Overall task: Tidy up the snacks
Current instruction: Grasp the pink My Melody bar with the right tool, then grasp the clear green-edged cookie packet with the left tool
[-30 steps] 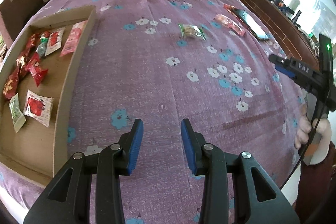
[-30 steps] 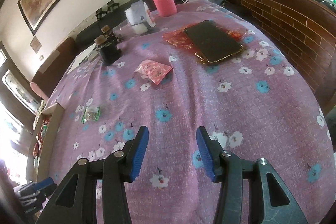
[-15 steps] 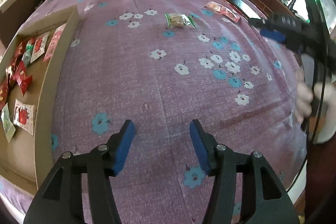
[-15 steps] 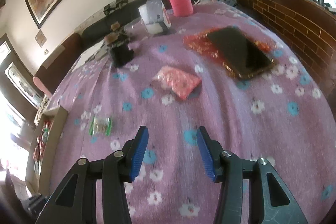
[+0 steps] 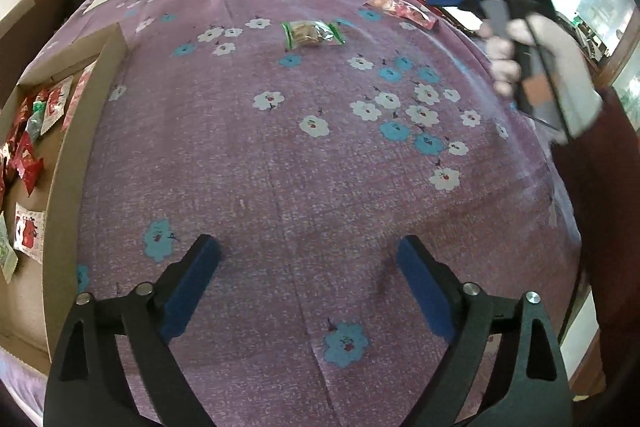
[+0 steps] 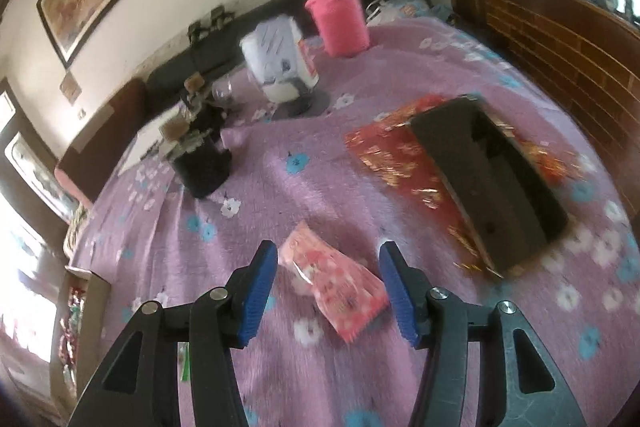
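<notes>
Hovering over the purple flowered cloth (image 5: 304, 163) that covers the surface, the left gripper (image 5: 308, 263) has its blue-padded fingers (image 5: 192, 283) spread wide with nothing between them. At its left edge lies an open cardboard box (image 5: 68, 163) that holds several red and white snack packets (image 5: 28, 163). Farther out on the cloth rests a clear green-edged snack packet (image 5: 312, 34), well apart from the box, and beyond it a pink snack packet (image 5: 402, 10) lies near the right gripper, which shows blurred in this view. In the right wrist view, the right gripper (image 6: 328, 291) hangs just above that pink snack packet (image 6: 334, 291), its fingers (image 6: 256, 291) released and set to either side of it without touching. To the right a dark phone (image 6: 488, 179) lies on a red and gold wrapper (image 6: 396, 155). At the far end stand a pink-sleeved bottle (image 6: 338, 15), a white container (image 6: 280, 59) and a dark jar (image 6: 202, 163)
</notes>
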Tool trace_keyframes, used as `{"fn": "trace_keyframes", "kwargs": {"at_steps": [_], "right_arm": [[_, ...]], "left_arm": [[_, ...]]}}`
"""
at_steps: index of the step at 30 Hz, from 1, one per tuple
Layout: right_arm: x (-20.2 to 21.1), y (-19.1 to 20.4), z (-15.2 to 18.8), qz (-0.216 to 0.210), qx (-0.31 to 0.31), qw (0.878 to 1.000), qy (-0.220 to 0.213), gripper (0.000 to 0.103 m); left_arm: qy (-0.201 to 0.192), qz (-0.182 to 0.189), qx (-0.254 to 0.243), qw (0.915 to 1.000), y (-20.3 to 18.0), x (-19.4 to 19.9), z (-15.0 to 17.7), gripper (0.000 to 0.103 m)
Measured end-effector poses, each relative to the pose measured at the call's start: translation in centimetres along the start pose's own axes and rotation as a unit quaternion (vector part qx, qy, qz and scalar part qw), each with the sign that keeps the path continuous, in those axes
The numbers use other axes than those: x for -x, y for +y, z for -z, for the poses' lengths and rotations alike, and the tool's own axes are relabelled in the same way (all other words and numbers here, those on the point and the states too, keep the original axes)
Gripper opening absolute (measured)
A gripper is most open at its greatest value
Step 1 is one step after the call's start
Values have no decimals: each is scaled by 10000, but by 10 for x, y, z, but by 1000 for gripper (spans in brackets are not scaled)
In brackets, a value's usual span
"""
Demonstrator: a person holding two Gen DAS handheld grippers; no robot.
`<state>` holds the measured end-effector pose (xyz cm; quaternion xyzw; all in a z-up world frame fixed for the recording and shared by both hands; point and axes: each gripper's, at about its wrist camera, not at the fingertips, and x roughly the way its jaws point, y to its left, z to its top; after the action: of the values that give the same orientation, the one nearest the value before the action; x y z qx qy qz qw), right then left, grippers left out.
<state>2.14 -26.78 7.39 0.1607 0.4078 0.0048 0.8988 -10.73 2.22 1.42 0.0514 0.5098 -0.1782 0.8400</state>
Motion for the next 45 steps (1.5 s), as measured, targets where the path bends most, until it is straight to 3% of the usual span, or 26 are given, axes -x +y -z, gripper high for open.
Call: {"fn": "trace_keyframes", "kwargs": {"at_steps": [6,9,11,14,19,24,25,28,35,38,39,41,45], "right_arm": [[-38,15,-2,288,429,9978,410,56],[-35,19,7,410,519,9969,426,53],[-30,21,14,521,509,9961,491,30],[-18,23,28,475,395,9962,608,30],[9,25,61,119,182,9975,672,31],[20,11,76,-278,-85,9993,219,32],[21,11,76,-268,-101,9994,208,32],[21,10,75,-280,-113,9994,190,32],[20,0,72,-539,-345,9976,258,33],[20,0,72,-556,-342,9975,264,34],[20,0,72,-548,-331,9976,264,34],[20,1,72,-544,-322,9977,262,34],[20,1,72,-567,-355,9974,276,34]], "left_arm": [[43,509,489,9975,18,5,-6,92],[-99,465,608,9970,27,13,-15,92],[-245,412,632,9968,31,20,-25,92],[-424,394,630,9963,35,27,-39,92],[-563,213,192,9980,27,21,-73,92],[-663,75,-642,9957,5,-2,-107,92],[-612,132,-772,9950,2,-11,-114,90],[-488,227,-1013,9934,-5,-34,-130,70],[-173,226,-1312,9910,-13,-71,-147,70],[85,232,-1360,9904,-20,-72,-143,47],[178,344,-1371,9898,-23,-70,-141,44],[259,567,-1431,9877,-30,-62,-134,44],[17,475,-1455,9882,-35,-45,-129,45]]}}
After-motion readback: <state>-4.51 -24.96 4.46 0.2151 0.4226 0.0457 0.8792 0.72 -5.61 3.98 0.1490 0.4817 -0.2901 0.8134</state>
